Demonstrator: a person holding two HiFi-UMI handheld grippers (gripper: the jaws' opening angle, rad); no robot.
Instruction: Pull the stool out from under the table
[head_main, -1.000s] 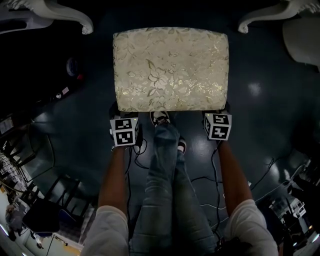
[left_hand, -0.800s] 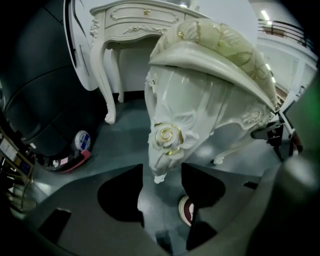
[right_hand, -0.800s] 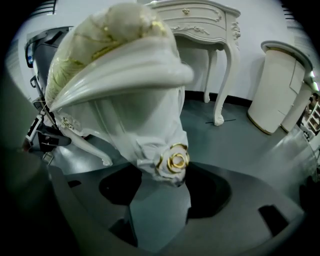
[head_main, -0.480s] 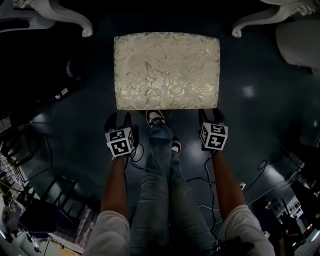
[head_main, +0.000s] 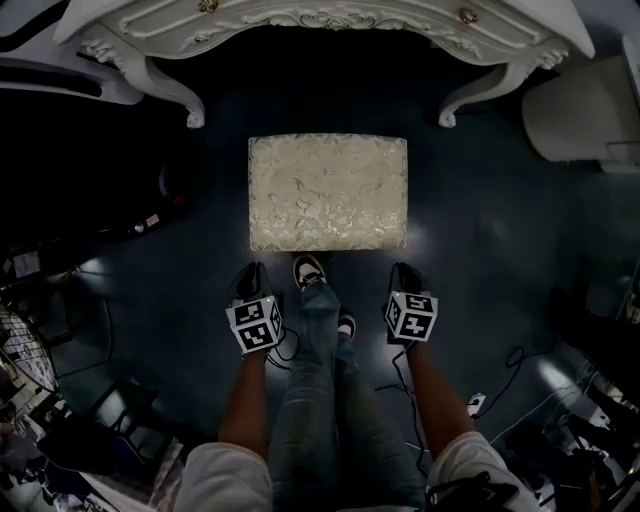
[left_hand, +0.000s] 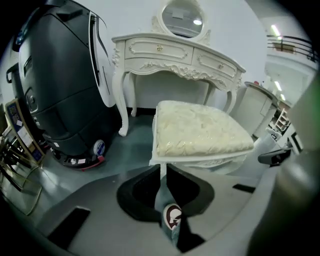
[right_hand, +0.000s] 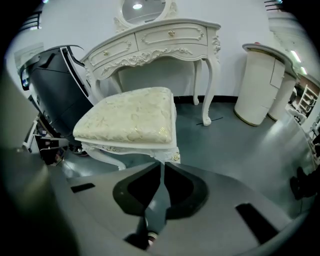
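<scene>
The cream brocade stool (head_main: 328, 192) stands on the dark floor just in front of the white carved table (head_main: 330, 25), out from between its legs. My left gripper (head_main: 250, 278) and right gripper (head_main: 405, 272) hover short of the stool's near edge, apart from it. Both have just been closing, and nothing is between their jaws. In the left gripper view the jaws (left_hand: 162, 167) are almost together below the stool (left_hand: 200, 132). In the right gripper view the jaws (right_hand: 162, 167) likewise nearly meet in front of the stool (right_hand: 130, 120).
A large black machine (left_hand: 55, 85) stands left of the table. A white rounded cabinet (right_hand: 260, 85) stands at the right. Cables (head_main: 500, 370) trail over the floor near the person's legs and shoes (head_main: 310, 270).
Both grippers have left the stool's near edge, drawn back and risen, and their jaws have closed. The view has pulled up, so the table front now shows.
</scene>
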